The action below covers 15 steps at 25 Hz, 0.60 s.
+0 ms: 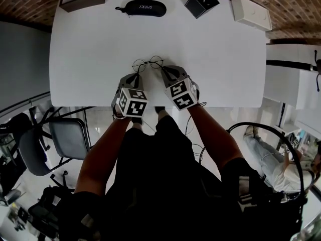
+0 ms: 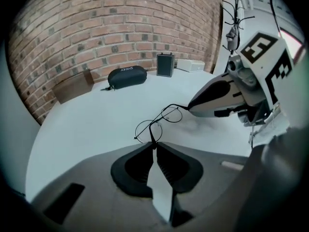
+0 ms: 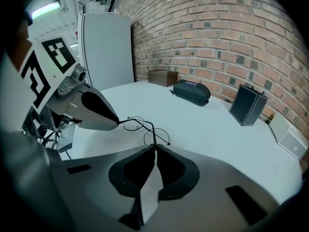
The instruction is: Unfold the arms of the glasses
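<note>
At frame centre, the glasses (image 1: 148, 63) are pinched by an arm in the left gripper (image 2: 154, 144) and right gripper (image 3: 155, 147); unfolding seems partly done.

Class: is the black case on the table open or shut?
Shut. The case lies with both halves closed together; no inside shows.
</note>
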Each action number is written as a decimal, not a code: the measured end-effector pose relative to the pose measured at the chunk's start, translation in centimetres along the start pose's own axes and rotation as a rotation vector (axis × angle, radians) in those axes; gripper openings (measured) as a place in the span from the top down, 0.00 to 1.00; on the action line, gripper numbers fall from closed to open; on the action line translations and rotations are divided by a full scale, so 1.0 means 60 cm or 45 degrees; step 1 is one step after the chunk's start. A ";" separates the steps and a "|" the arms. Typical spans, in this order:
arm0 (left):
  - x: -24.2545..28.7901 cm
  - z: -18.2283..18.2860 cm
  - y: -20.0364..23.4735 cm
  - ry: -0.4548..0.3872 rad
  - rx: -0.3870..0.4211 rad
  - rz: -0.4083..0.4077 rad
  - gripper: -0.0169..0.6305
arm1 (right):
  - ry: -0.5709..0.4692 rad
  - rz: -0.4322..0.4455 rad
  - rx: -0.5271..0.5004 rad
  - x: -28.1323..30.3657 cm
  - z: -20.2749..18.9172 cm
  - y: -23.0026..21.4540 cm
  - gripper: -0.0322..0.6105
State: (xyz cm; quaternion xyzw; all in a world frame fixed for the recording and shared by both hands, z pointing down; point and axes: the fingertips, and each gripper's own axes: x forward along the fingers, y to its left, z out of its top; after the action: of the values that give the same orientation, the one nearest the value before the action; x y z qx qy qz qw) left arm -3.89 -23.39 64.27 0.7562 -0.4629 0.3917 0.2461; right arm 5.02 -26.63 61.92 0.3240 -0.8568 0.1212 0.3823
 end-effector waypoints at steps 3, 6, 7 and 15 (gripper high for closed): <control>-0.005 0.005 0.001 -0.038 0.022 0.009 0.92 | -0.060 -0.006 -0.019 -0.009 0.013 0.002 0.93; -0.013 0.011 0.002 -0.081 0.067 0.032 0.92 | -0.116 0.006 -0.038 -0.020 0.027 0.015 0.93; -0.016 0.014 0.002 -0.099 0.095 0.043 0.92 | -0.132 0.010 -0.046 -0.024 0.031 0.020 0.93; -0.040 0.026 -0.019 -0.199 0.370 0.111 0.92 | -0.218 0.049 -0.156 -0.047 0.044 0.050 0.94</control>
State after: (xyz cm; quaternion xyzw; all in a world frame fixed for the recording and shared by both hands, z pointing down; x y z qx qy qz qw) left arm -2.91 -22.81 61.41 0.7913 -0.4514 0.4046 0.0801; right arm 2.96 -24.23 58.17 0.2925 -0.8983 0.0477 0.3243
